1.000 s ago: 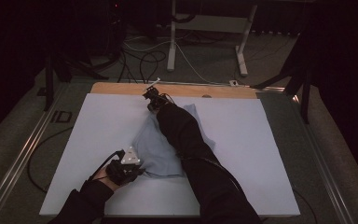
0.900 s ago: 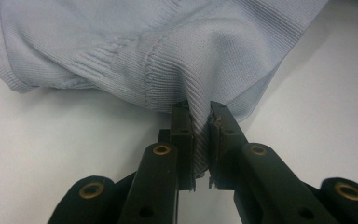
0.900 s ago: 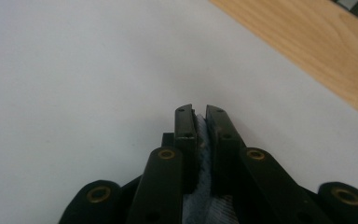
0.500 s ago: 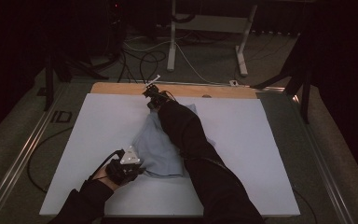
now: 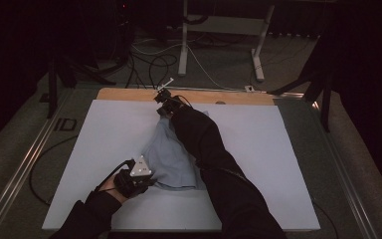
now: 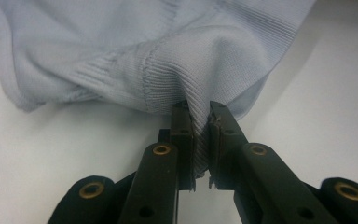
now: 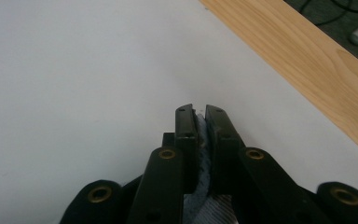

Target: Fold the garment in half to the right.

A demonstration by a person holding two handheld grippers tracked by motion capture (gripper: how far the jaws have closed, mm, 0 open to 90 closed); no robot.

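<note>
A pale blue knitted garment (image 5: 171, 157) lies on the white table top (image 5: 104, 139), stretched from near the front to the back. My left gripper (image 5: 149, 183) is shut on the garment's near ribbed hem (image 6: 200, 135), low at the table. My right gripper (image 5: 160, 94) is at the far end of the garment, near the table's back edge, shut on a fold of the blue cloth (image 7: 202, 140) that shows between its pads. The person's dark right sleeve (image 5: 209, 149) lies over the garment's right side and hides it.
A wooden strip (image 5: 199, 95) runs along the back edge of the table, seen also as a wooden strip (image 7: 307, 60) close to my right gripper. Beyond it are cables (image 5: 154, 62) and a white stand (image 5: 184, 40) on the floor. Bare white surface lies to both sides of the garment.
My right gripper has risen a little at the far end with the cloth in it. The left gripper has stayed where it was.
</note>
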